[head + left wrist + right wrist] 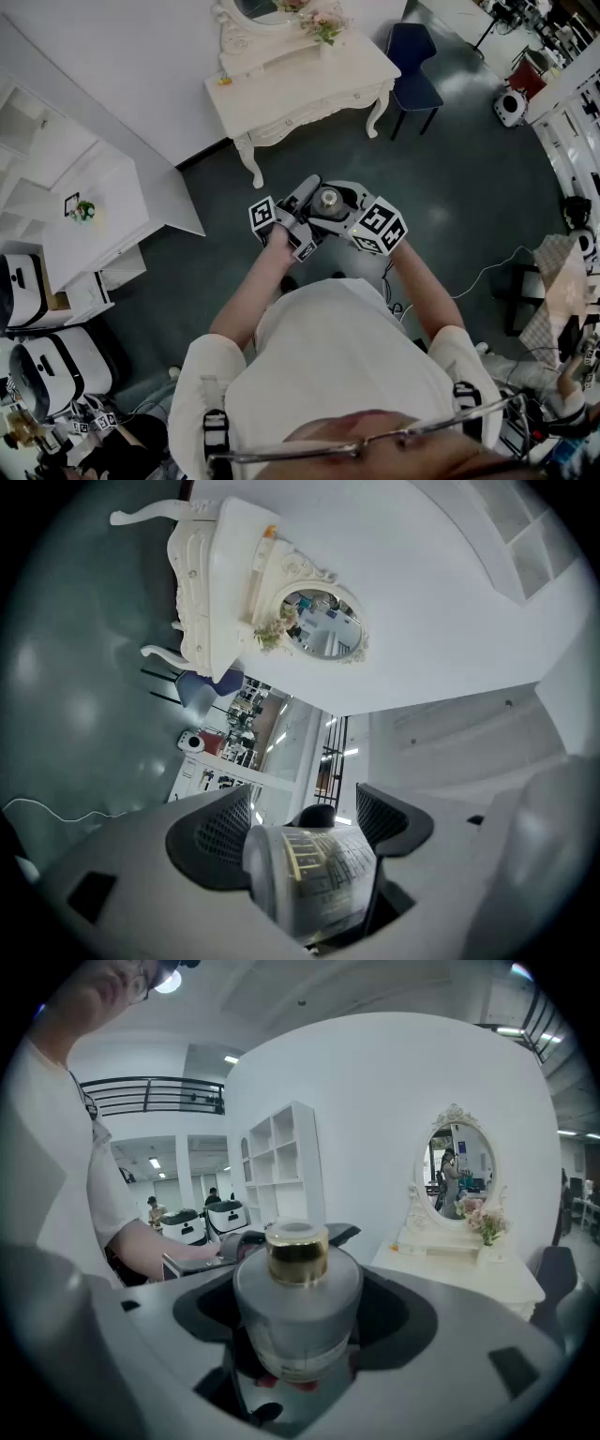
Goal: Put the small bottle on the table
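Small frosted-grey glass bottle with gold cap (328, 201) is in mid-air in front of person, cap up; contents unreadable through frosting. Left gripper (302, 829) clamps labelled body. Right gripper (300, 1316) clenched on same bottle from opposite side. White carved dressing table (300, 89) well apart ahead; pink flowers (323, 23) at back by mirror, front strip of top open. Dark floor (450, 178) between is open. Blue chair (412, 66) beside table's right end.
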`<state>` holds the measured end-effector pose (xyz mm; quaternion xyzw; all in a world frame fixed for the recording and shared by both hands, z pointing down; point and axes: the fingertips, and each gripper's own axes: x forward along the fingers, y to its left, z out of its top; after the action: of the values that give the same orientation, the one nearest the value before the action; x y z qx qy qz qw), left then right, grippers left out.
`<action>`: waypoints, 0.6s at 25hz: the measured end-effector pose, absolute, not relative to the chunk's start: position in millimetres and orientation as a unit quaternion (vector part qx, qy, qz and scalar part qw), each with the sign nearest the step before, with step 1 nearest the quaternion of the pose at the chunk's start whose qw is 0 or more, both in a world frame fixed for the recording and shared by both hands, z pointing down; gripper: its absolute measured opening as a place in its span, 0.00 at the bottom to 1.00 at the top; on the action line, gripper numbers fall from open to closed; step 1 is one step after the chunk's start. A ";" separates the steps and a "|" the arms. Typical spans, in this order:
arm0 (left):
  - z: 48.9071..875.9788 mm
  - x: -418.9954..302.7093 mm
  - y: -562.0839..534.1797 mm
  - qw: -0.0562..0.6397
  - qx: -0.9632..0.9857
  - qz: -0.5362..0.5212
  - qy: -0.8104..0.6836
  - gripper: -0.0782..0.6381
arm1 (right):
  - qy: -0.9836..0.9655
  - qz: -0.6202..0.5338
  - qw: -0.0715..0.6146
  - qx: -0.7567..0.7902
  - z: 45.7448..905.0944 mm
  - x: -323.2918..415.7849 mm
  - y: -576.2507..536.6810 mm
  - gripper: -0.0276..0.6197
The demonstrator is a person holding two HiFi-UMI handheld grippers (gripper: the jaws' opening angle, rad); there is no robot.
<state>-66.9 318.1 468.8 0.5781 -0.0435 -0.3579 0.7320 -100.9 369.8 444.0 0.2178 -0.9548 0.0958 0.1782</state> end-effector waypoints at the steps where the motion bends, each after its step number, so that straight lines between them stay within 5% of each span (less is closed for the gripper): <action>1: 468.7 -66.5 318.1 0.732 0.578 -0.358 -0.044 0.60 | -0.955 0.096 0.178 0.218 443.9 -100.3 369.8 0.58; 15: 470.5 -48.1 327.8 0.731 0.578 -0.358 -0.051 0.60 | -0.957 0.088 0.181 0.210 445.1 -81.3 380.6 0.58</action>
<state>-48.1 327.8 470.5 0.5784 -0.0513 -0.3582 0.7311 -81.3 380.6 445.1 0.2105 -0.9567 0.0885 0.1807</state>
